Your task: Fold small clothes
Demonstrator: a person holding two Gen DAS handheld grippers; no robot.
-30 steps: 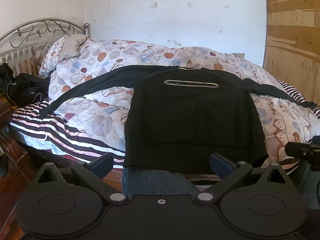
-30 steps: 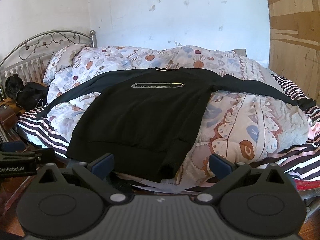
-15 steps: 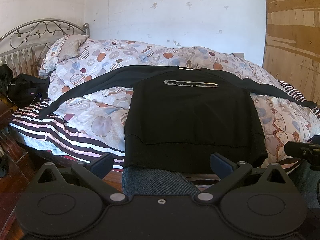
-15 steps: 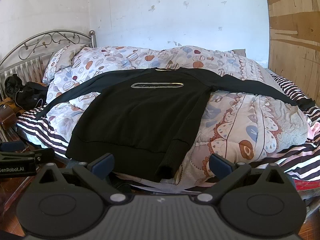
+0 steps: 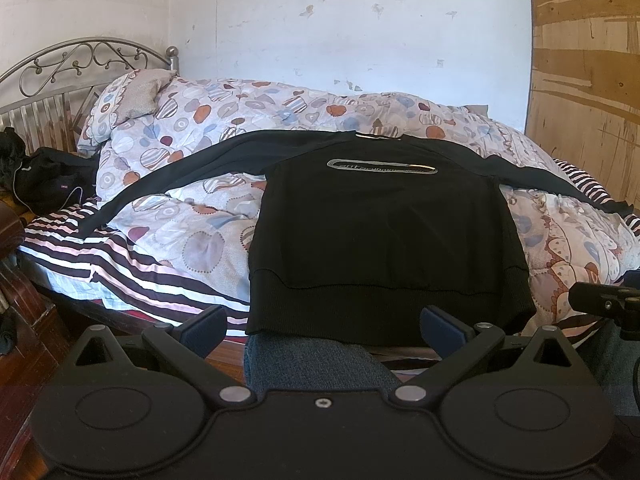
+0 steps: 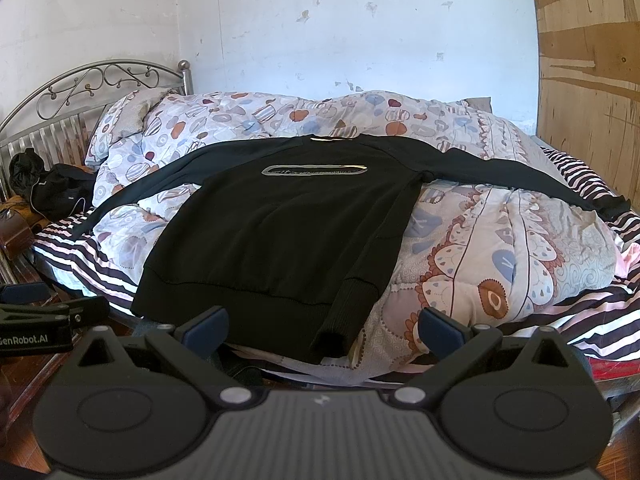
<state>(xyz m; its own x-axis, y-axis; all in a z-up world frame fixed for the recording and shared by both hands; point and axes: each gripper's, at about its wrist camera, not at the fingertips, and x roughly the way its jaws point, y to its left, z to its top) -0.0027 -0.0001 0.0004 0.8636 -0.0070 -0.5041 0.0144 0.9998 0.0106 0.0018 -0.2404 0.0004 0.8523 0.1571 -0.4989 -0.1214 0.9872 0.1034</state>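
Note:
A black long-sleeved sweatshirt [image 5: 380,232] lies flat on the bed, front up, with a silver oval logo [image 5: 380,167] on the chest and both sleeves spread out sideways. Its ribbed hem hangs at the bed's near edge. It also shows in the right wrist view [image 6: 280,232], with its right hem corner folded over. My left gripper [image 5: 322,326] is open and empty, just short of the hem. My right gripper [image 6: 322,326] is open and empty, in front of the hem's right corner.
A patterned quilt [image 6: 500,248] covers the bed over a striped sheet [image 5: 120,264]. A metal headboard [image 6: 80,100] stands at the left, with dark clothes [image 5: 44,180] beside it. A wooden panel [image 6: 592,80] stands at the right. A knee in jeans [image 5: 312,364] is below the hem.
Both views have shifted only slightly. The sweatshirt has not moved and both grippers stay open.

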